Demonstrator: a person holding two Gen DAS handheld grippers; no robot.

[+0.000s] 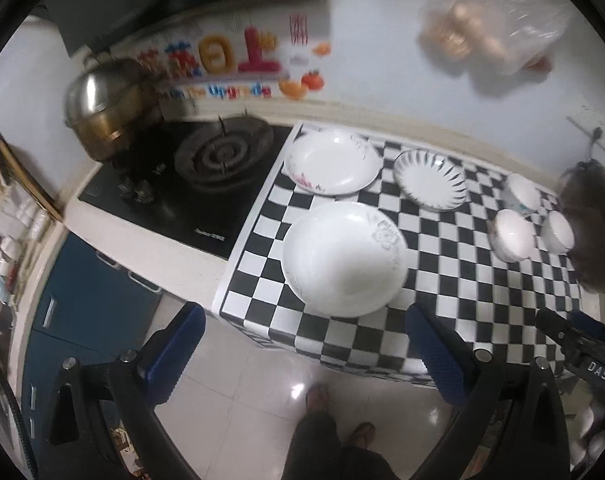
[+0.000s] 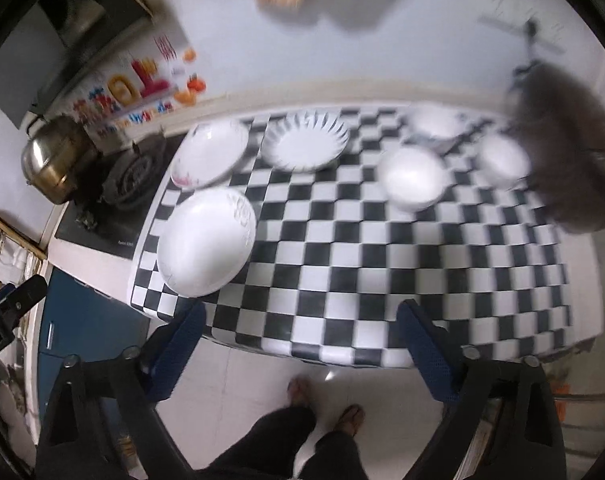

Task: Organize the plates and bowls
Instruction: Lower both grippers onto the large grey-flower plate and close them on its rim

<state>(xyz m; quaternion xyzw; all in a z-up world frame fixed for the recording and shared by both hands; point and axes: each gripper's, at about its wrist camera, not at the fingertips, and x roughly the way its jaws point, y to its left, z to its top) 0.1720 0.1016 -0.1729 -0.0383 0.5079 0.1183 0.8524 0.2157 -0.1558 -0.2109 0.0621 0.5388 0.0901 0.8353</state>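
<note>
Left tongs (image 1: 302, 344) wide, empty, above counter (image 1: 442, 320) edge. Right tongs (image 2: 300, 340) wide, empty. Three plates (image 1: 344, 260) at counter's stove end; three bowls (image 1: 512, 234) clustered at other end.

Both cameras look down from high up, well back from the black-and-white checked table (image 1: 454, 280) (image 2: 382, 264). The left one faces more toward the black stove (image 1: 190, 184).

Three white plates (image 1: 344, 258) lie flat on the left. Three small white bowls (image 1: 512, 234) stand upright, far right.
</note>
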